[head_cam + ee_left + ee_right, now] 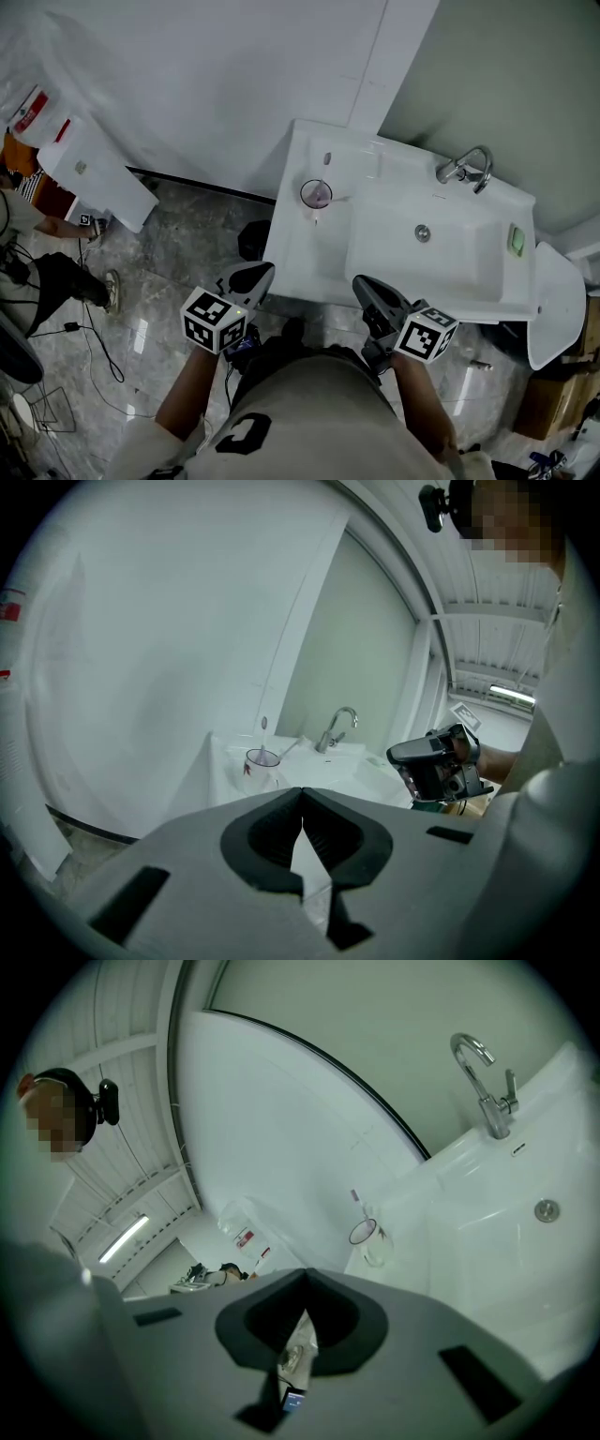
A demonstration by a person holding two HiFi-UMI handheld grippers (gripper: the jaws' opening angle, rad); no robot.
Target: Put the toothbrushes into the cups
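Standing cup (303, 195) beyond left hand-held gripper (262, 271)

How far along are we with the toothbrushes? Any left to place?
Done: one toothbrush stands in the cup on the sink, on its left ledge. In hand: nothing; the left gripper and right gripper are shut and empty at the front edge. Left: no loose toothbrush or second cup shows.

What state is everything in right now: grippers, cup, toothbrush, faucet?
left gripper: shut, nothing between the jaws.
right gripper: shut, nothing between the jaws.
cup: upright on the left ledge of the sink.
toothbrush: standing in the cup, head up.
faucet: no water seen running.
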